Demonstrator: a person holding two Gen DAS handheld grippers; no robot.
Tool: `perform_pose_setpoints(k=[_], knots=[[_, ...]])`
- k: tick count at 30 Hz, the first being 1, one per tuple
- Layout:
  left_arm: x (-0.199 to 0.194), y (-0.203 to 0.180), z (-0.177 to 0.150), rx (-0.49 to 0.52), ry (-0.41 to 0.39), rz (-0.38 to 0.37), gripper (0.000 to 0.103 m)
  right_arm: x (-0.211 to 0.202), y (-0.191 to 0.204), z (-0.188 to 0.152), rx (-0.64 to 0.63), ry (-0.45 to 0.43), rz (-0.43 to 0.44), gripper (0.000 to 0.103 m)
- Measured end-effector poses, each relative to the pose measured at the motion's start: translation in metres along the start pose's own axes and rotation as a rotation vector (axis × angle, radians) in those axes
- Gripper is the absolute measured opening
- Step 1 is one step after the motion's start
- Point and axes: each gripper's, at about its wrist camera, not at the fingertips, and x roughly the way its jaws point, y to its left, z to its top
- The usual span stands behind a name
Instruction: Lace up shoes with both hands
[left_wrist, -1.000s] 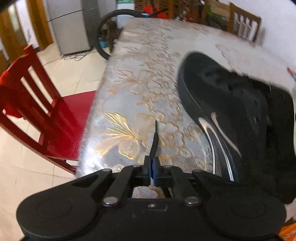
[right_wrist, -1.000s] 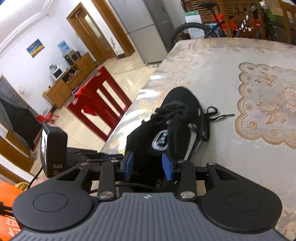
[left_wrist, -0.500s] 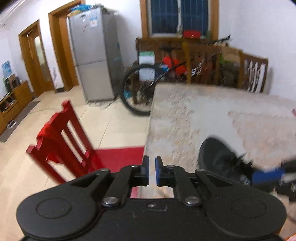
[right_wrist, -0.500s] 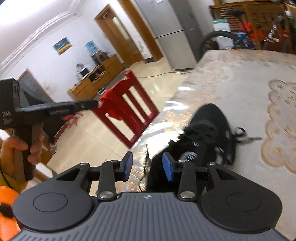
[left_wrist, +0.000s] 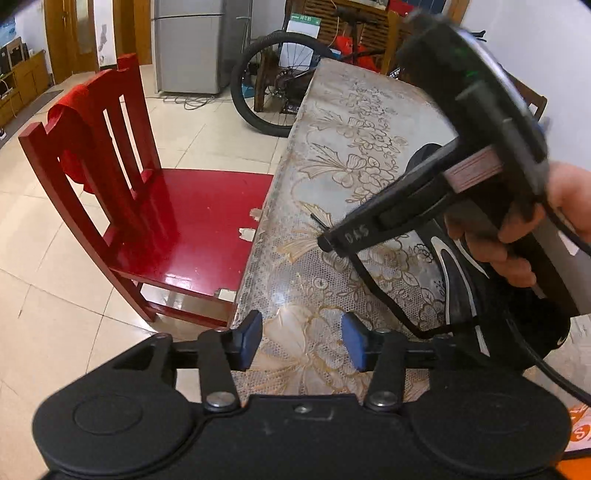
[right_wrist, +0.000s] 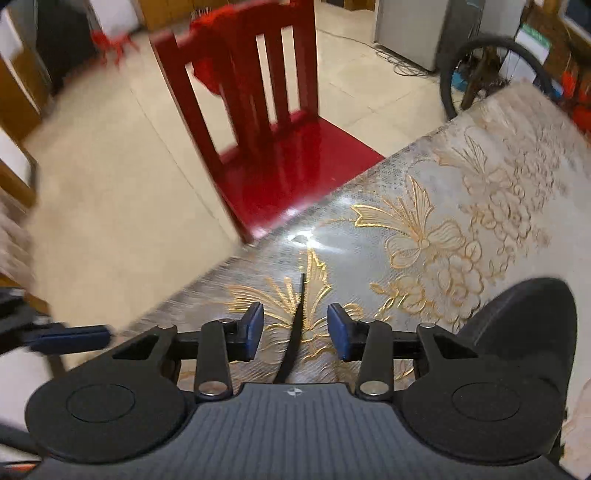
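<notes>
Lace (right_wrist: 297, 325) lies between the spread right claw (right_wrist: 295, 330) (untouched).

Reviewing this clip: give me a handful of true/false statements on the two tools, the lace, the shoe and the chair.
1. The left tool is open with nothing between its pads. True.
2. The right tool is clamped shut on the shoelace. False: it is open, and the lace runs through the gap.
3. The black shoe rests on the table. True.
4. The red chair lies tipped over on the floor. False: it stands upright beside the table.
5. A bicycle wheel shows beyond the table. True.
</notes>
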Motion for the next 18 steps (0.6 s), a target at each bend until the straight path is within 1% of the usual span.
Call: perform_pose_setpoints(k=[1, 3, 4, 5, 6, 7, 9, 11, 13, 15, 17, 18], knots=[[0.0, 0.0, 0.0, 0.006, -0.006, -0.003, 0.049, 0.003, 0.002, 0.0, -0.002, 0.019, -0.012, 0.029], [0.002, 0.001, 0.004, 0.013, -0.018, -0.014, 0.051, 0.005, 0.001, -0.001, 0.01, 0.031, -0.023, 0.026], [0.0, 0.002, 0.004, 0.013, -0.026, -0.024, 0.051, 0.004, -0.002, -0.002, 0.026, 0.03, -0.022, 0.011], [0.0, 0.001, 0.006, 0.014, -0.036, -0.033, 0.051, 0.003, -0.005, -0.003, 0.042, 0.028, -0.022, 0.001], [-0.001, 0.001, 0.009, 0.014, -0.046, -0.042, 0.051, 0.002, -0.01, -0.005, 0.068, 0.025, -0.014, 0.002], [0.0, 0.0, 0.011, 0.018, -0.058, -0.046, 0.051, -0.005, -0.016, -0.008, 0.11, 0.002, 0.009, 0.001], [-0.004, -0.004, 0.019, 0.031, -0.099, -0.054, 0.051, -0.034, -0.028, -0.022, 0.197, -0.103, 0.06, 0.001], [-0.011, -0.007, 0.032, 0.038, -0.159, -0.102, 0.051, -0.063, -0.039, -0.037, 0.283, -0.208, 0.112, 0.002], [-0.018, -0.014, 0.045, 0.043, -0.221, -0.163, 0.051, -0.092, -0.051, -0.051, 0.369, -0.313, 0.164, 0.002], [-0.028, -0.025, 0.06, 0.063, -0.295, -0.239, 0.051, -0.121, -0.063, -0.065, 0.455, -0.418, 0.216, 0.002], [-0.035, -0.04, 0.073, 0.102, -0.343, -0.314, 0.051, -0.15, -0.074, -0.079, 0.54, -0.524, 0.267, 0.002], [-0.037, -0.048, 0.076, 0.134, -0.362, -0.349, 0.051, -0.162, -0.079, -0.086, 0.57, -0.567, 0.28, 0.002]])
